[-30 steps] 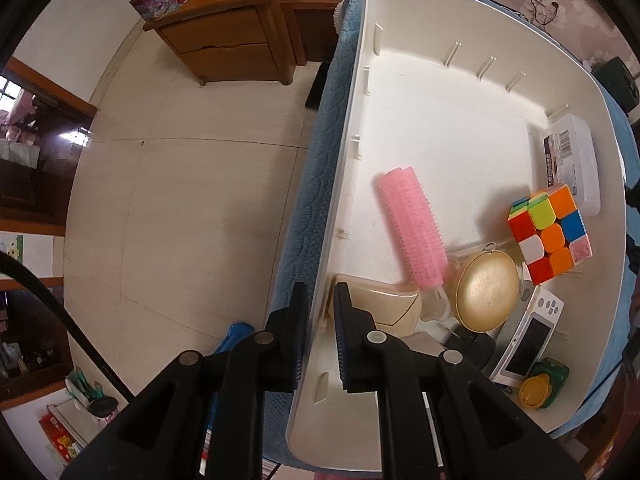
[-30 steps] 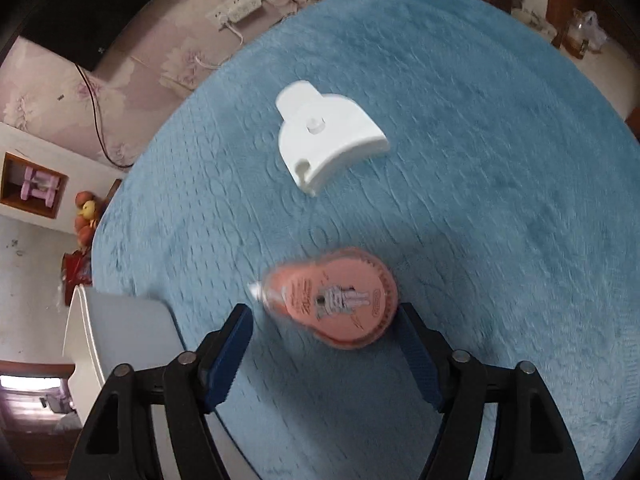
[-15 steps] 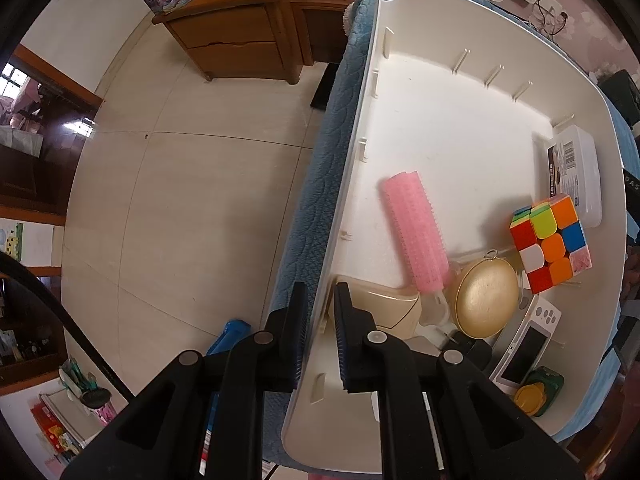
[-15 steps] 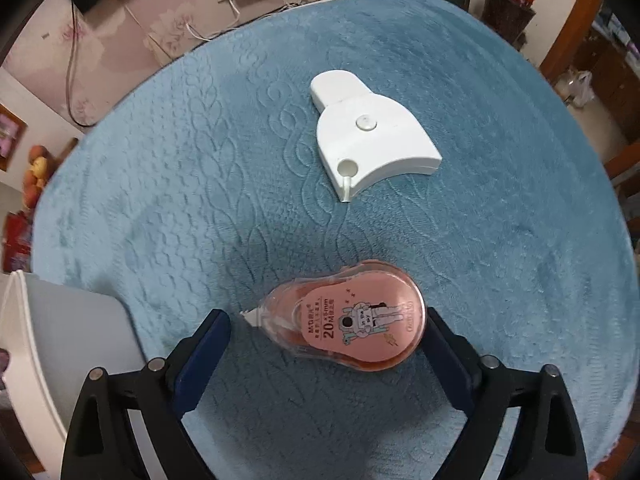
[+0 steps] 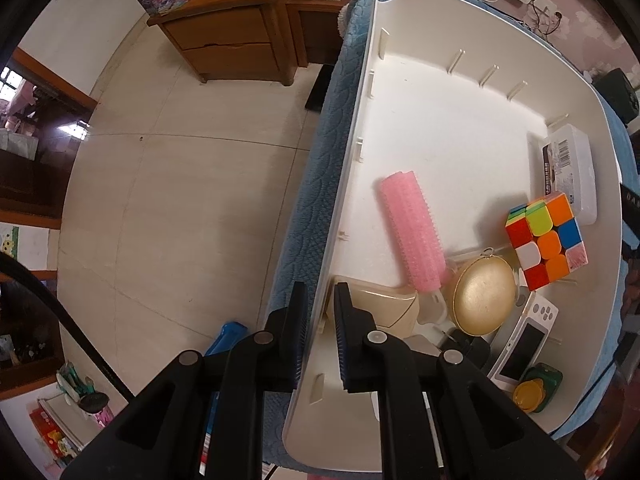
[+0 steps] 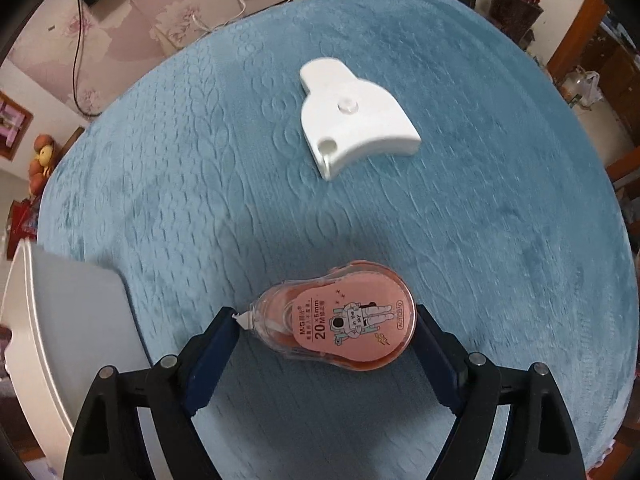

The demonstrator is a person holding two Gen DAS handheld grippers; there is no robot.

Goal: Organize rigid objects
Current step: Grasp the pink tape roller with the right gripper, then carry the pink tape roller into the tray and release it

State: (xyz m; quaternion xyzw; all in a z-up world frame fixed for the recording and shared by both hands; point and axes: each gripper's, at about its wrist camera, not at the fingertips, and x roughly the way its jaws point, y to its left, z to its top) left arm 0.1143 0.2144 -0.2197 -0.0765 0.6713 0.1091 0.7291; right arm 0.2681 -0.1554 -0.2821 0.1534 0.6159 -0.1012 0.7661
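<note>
The left tongs [image 5: 320,320] point straight down, their jaws nearly closed and clamped on the near wall of a white bin [image 5: 460,128], one jaw outside and one inside. Inside the bin, beyond the inner jaw, lie a pink roller [image 5: 412,236], a gold disc [image 5: 482,300], a colour cube [image 5: 546,240] and other small things. The right tongs [image 6: 324,340] hang over a blue cloth [image 6: 500,240], jaws wide apart, with a pink tape dispenser [image 6: 340,320] lying flat between them. Its tip touches the left jaw and its round end sits just beside the right jaw, but it does not look squeezed. A white holder [image 6: 352,120] lies farther ahead. To grip well, lower the jaws fully beside the dispenser, close along its length, and keep it level before carrying it left to the bin.
</note>
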